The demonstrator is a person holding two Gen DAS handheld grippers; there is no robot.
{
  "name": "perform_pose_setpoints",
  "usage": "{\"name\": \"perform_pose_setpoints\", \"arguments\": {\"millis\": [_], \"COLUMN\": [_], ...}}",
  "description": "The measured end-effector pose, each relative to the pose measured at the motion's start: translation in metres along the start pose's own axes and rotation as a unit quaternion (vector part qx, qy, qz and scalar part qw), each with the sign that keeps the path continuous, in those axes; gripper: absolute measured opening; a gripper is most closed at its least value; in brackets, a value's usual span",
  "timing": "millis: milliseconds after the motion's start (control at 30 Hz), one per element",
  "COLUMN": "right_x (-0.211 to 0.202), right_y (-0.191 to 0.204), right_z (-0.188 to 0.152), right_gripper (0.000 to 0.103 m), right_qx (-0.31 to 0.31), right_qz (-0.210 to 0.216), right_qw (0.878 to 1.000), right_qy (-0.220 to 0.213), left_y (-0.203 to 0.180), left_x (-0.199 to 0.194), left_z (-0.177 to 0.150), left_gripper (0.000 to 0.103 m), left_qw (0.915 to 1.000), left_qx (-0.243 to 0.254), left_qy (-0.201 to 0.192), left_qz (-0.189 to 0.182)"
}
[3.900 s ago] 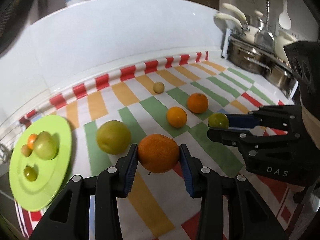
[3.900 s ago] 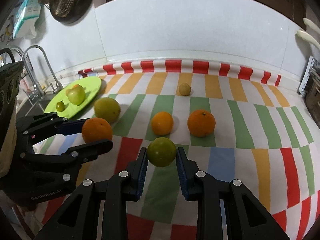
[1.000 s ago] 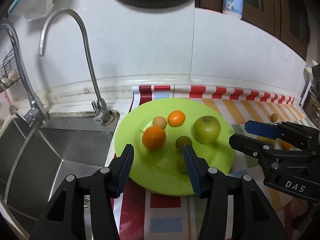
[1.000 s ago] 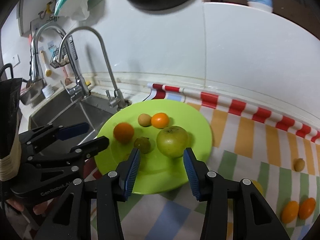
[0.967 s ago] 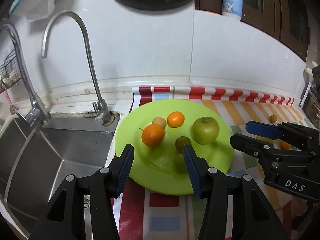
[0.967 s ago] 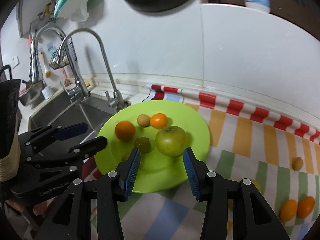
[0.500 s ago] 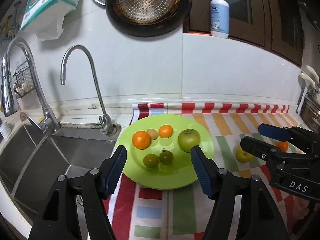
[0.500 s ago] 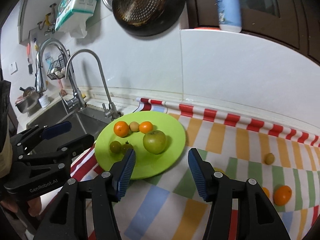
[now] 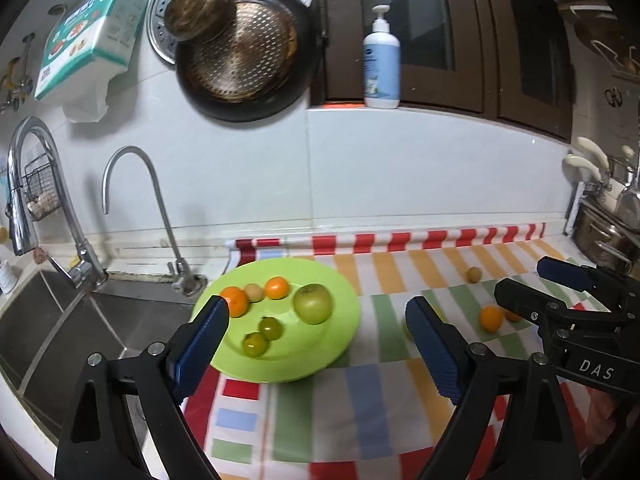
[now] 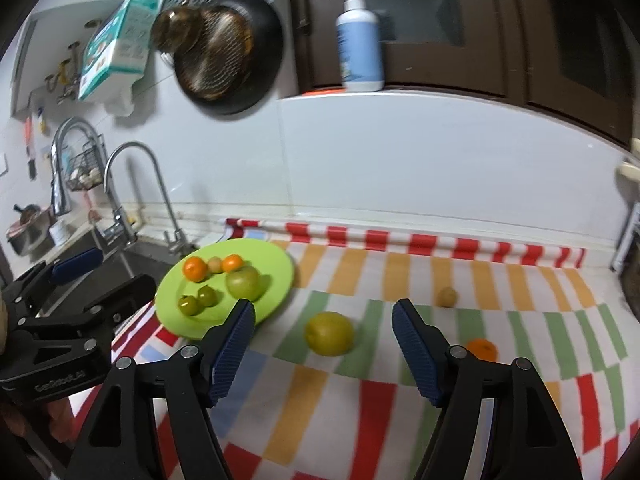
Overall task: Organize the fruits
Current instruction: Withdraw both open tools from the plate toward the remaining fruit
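Now both the left gripper and right gripper have drawn back, jaws wide and empty; the round lime-green plate carries six fruits.

Plate right of sink, six fruits on it; pear on cloth right of plate.

plate x1 | oranges x4 | green frt x4 | tan frt x2

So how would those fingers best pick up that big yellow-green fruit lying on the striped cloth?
Probably across the widest middle of the big round yellow-green fruit, coming from above and in front with the right gripper, already open facing it; nothing crowds its sides.
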State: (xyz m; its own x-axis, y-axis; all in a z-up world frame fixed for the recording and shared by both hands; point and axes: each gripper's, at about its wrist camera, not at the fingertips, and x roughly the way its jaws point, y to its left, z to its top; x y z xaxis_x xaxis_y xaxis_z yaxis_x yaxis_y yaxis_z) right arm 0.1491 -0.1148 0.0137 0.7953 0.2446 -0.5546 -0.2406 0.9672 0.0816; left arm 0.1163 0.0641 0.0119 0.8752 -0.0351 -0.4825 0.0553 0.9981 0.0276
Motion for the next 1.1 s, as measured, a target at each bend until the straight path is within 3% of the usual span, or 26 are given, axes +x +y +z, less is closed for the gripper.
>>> {"name": "perform_pose_setpoints", "arguments": {"millis": [500,1100], "right_x": [-0.03,0.023], "right_y": [-0.046,-0.077], "right_z": [-0.016,-0.044], "right_gripper": [0.073,0.072], "right_qx": [0.018,0.053], "right_qz": [-0.063,-0.065], "right_qw": [0.998,0.995], "right_qy": [-0.015,0.054], "left_y": [-0.044,-0.071], "left_x": [0.004,0.076], "left_z": [-0.006,-0.027], "left_gripper": [0.094,0.094], "left_qw": [0.998,0.9906], "left_qx": [0.031,0.067], "left_qy": [-0.004,0.077], "left_qz": [-0.054,-0.091]}}
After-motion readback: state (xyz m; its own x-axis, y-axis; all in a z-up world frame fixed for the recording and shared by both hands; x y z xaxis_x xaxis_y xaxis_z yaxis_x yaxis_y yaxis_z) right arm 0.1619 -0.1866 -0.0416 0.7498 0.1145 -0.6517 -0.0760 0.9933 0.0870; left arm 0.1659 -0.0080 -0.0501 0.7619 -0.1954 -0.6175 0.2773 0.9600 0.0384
